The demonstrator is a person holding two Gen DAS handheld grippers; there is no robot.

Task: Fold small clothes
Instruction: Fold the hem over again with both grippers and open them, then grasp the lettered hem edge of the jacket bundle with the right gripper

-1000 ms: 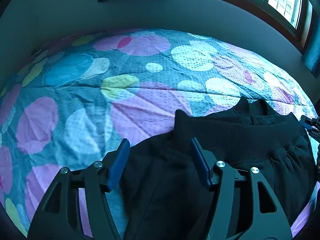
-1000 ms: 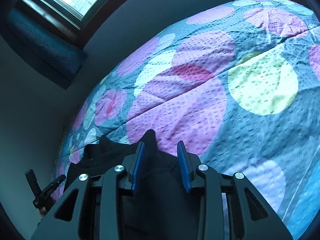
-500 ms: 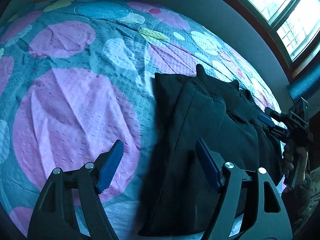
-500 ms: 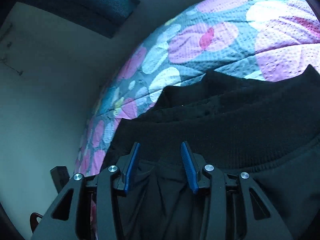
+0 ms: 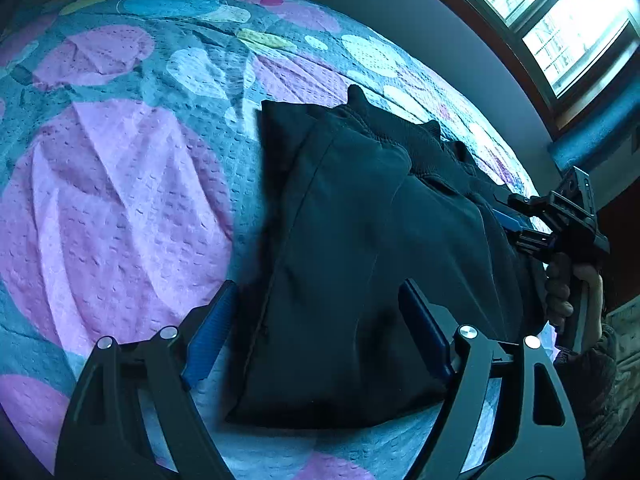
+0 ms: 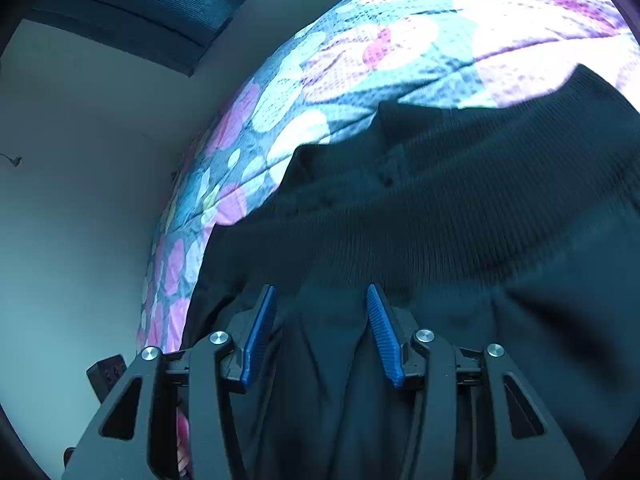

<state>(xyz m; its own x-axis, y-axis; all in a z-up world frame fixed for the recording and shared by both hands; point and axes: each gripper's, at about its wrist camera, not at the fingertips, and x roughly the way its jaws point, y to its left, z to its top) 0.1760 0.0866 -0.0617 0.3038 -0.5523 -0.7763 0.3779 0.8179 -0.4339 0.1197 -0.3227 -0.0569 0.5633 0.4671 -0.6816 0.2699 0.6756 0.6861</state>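
Note:
A black garment [image 5: 360, 248] with a ribbed waistband [image 6: 460, 208] lies folded on the bed. In the left wrist view its near end sits under and between the fingers of my left gripper [image 5: 316, 292]. The jaws are opening and stand wide, and the blue pads [image 5: 208, 332] are clear of the cloth. My right gripper [image 6: 322, 290] hovers over the cloth just below the waistband. Its jaws are opening too, with cloth beneath them and nothing pinched. From the left wrist view, the right gripper [image 5: 516, 228] shows at the garment's far right edge, held by a hand [image 5: 560, 292].
The bedspread [image 5: 120, 208] is teal with pink, white and yellow circles and lies bare to the left of the garment. A grey wall [image 6: 80, 200] runs close behind the bed. A window [image 5: 560, 20] and a blue curtain [image 5: 592, 136] are at the upper right.
Both grippers' jaws have widened. The left view has swung from the waistband to the garment's side end. The right view has moved from the garment's corner to just below the waistband.

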